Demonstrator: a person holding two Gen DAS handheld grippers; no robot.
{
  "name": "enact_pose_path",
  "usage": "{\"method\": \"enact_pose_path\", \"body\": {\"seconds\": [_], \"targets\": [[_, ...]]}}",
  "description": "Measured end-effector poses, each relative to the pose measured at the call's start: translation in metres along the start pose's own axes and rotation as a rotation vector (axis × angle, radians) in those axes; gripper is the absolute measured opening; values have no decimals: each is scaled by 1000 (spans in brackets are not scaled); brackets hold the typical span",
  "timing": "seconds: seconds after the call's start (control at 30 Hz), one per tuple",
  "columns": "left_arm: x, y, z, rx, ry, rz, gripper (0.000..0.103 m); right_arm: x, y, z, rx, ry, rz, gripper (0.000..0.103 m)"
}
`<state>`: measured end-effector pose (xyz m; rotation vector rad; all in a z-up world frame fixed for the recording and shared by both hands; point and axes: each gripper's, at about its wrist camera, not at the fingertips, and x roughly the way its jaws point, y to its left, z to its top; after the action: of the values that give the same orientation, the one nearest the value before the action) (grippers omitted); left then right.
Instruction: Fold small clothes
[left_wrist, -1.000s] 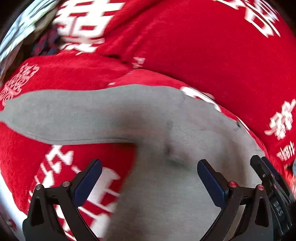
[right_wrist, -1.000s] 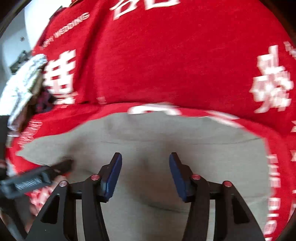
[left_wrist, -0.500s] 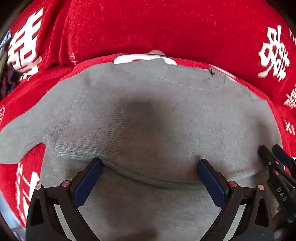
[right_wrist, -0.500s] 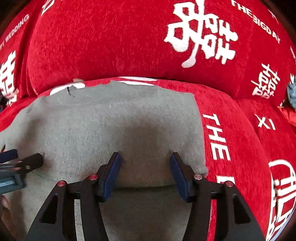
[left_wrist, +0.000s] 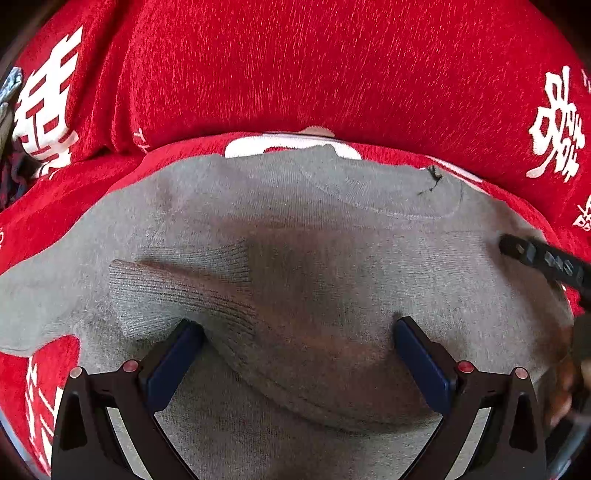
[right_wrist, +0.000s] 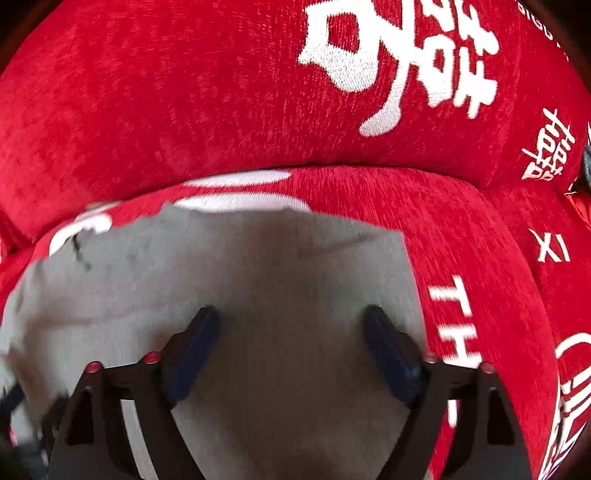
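Hovering both claws, my left gripper (left_wrist: 297, 345) and right gripper (right_wrist: 291, 338) spread and empty, over the grey sweater (left_wrist: 332, 236) on the red sofa cover (left_wrist: 295, 74), I should pinch the hem evenly before folding.

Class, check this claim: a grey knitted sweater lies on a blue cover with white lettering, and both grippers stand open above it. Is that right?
Not quite: the cover is red, not blue, as the right wrist view shows. The rest holds: the grey knitted sweater lies on it, the lettering is white, and the left gripper and right gripper stand open above it.
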<state>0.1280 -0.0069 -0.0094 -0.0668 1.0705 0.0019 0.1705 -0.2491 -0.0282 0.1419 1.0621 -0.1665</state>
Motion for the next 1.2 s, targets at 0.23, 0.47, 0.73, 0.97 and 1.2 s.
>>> {"method": "enact_pose_path", "body": {"seconds": [0.23,0.47,0.73,0.97,1.2], "targets": [[0,-1,1,-6,-17,2,103,13,3,14,-13,7,8,101],[-1,0,0,-6,-22,8,103,-12,-17,-6,116,16,51,99],[-15,2,-15,0,-3,22,103,-53,23,-79,-110,-67,-4,99],[-42,14,-58,-4,-59,-3,103,-84,23,-122,-95,-97,21,100],[-54,16,-78,30,-84,21,103,-100,25,-152,-109,-138,23,100]]}}
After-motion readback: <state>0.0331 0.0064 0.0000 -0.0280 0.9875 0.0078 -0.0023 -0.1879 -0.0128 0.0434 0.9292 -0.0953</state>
